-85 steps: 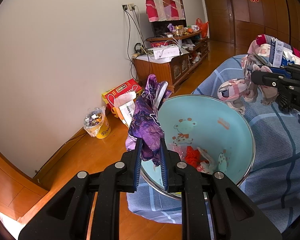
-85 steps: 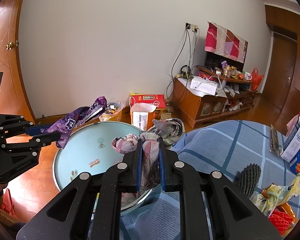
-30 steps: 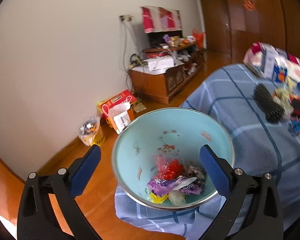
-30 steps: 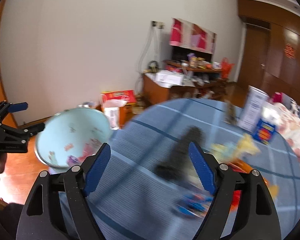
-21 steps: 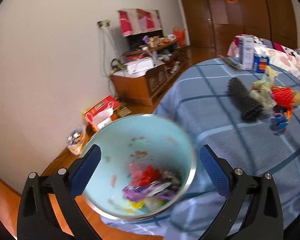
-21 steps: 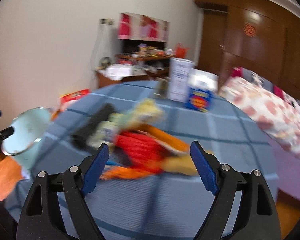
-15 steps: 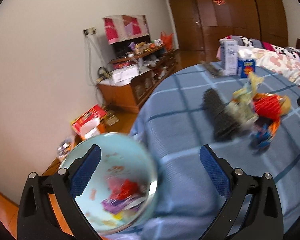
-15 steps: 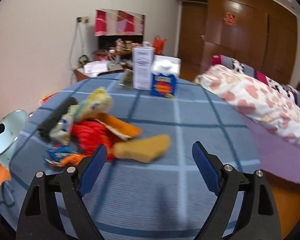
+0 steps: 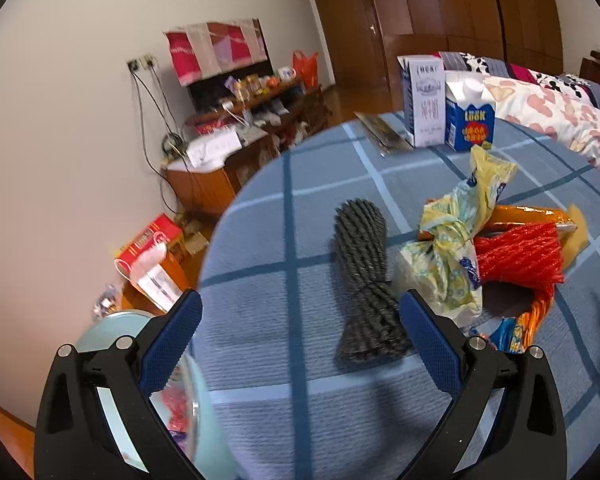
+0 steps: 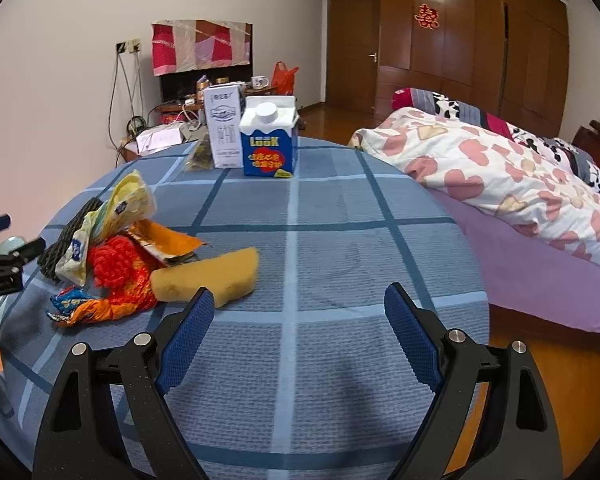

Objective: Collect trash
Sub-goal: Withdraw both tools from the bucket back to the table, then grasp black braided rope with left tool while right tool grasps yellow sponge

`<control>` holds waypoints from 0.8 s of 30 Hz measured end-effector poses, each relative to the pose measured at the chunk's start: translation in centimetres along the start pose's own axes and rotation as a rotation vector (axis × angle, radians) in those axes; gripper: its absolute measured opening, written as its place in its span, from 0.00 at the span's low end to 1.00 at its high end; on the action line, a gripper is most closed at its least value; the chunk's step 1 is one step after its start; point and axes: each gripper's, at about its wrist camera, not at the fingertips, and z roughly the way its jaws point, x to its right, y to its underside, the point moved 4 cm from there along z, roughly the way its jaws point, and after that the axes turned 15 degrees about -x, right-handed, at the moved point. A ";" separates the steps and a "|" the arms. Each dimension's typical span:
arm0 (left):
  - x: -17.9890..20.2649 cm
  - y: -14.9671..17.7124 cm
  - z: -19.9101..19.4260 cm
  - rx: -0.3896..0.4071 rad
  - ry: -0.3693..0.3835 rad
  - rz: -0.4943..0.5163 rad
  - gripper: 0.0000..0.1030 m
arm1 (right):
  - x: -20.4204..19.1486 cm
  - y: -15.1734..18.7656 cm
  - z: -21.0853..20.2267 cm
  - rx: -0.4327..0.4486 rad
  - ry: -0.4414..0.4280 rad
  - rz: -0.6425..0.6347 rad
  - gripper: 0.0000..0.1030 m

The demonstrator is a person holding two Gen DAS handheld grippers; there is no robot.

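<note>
Here both grippers hang empty above the round table (image 10: 340, 240) with its blue checked cloth, each with its jaws spread wide. The left gripper (image 9: 298, 336) faces the dark grey rope bundle (image 9: 366, 280), which lies near the table's left edge with its long axis running straight away from the gripper, so the jaws stand on either side of its near end and across its width. That bundle is apart from the cloth under the jaws only by a short drop, as far as I can judge. Just to its right sits the rest of the pile: a crumpled yellow wrapper (image 9: 456, 240), a red mesh wad (image 9: 520, 260) and an orange wrapper (image 10: 100, 306), all touching one another. The right gripper (image 10: 298, 334) points at bare cloth; the yellow sponge (image 10: 210, 276) lies ahead and to its left, long axis crosswise, so that hand must swing left to reach it. The left hand is therefore the nearer to trash. The pale blue basin (image 9: 112, 332), already holding scraps, sits off the table's left edge under the left gripper. Two cartons (image 10: 268, 144) stand at the far edge.
</note>
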 end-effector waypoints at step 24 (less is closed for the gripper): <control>-0.8 1.4 -1.8 0.003 0.110 0.044 0.23 | -3.5 -3.0 4.6 -0.175 -0.120 -0.011 0.48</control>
